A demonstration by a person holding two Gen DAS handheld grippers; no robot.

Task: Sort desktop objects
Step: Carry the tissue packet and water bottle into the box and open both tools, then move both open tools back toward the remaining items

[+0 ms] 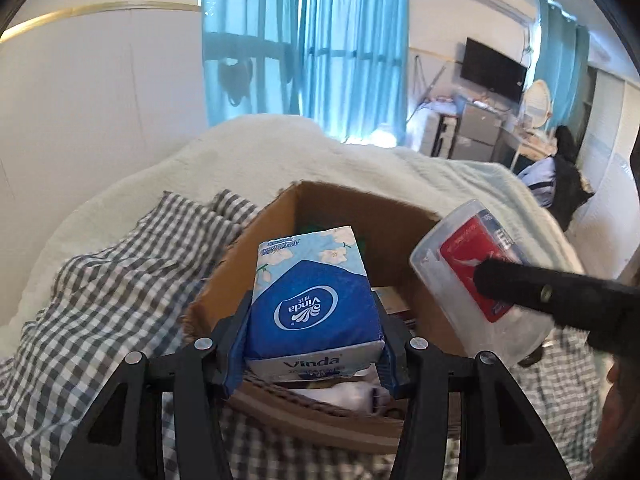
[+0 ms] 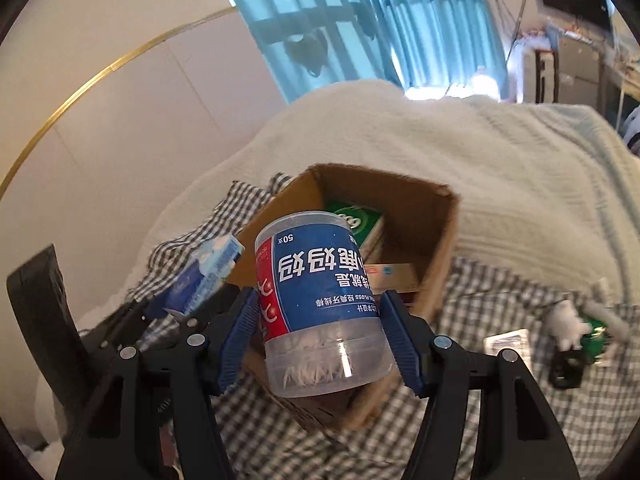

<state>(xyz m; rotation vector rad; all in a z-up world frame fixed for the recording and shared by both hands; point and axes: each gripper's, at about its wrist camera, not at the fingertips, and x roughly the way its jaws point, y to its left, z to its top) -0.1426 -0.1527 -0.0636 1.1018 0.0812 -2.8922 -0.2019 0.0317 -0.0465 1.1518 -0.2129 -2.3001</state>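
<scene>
Both grippers hover over an open cardboard box [image 1: 400, 216] that sits on a gingham cloth [image 1: 100, 280] spread across a bed, with a pale fleecy blanket [image 1: 280, 148] heaped behind it.

The left gripper [image 1: 312, 364] has its jaws closed on a blue-and-white Vinda tissue pack [image 1: 312, 300], pinched at its near end between the blue pads [image 1: 234, 360]. The pack points forward over the box's near rim, above the opening.

The right gripper [image 2: 320, 340] has its jaws clamped on a clear plastic floss jar [image 2: 320, 300] with a blue and red label, the printing upside down in the right wrist view. White floss picks lie bunched in the jar's clear near end. The jar hangs tilted above the near corner of the box; in the left wrist view it shows at the box's right edge, partly behind a black finger [image 1: 540, 292] of the right gripper.

Inside the box lie a green packet [image 2: 356, 220] against the far wall and a flat pale carton [image 2: 392, 272] nearer the middle.

On the cloth to the right of the box, well apart from it, sit a small black object [image 2: 566, 368], a white furry item [image 2: 566, 320] and a flat clear sachet [image 2: 508, 344]; blur hides what they are. Blue curtains [image 1: 304, 40] hang over the window behind the bed.
</scene>
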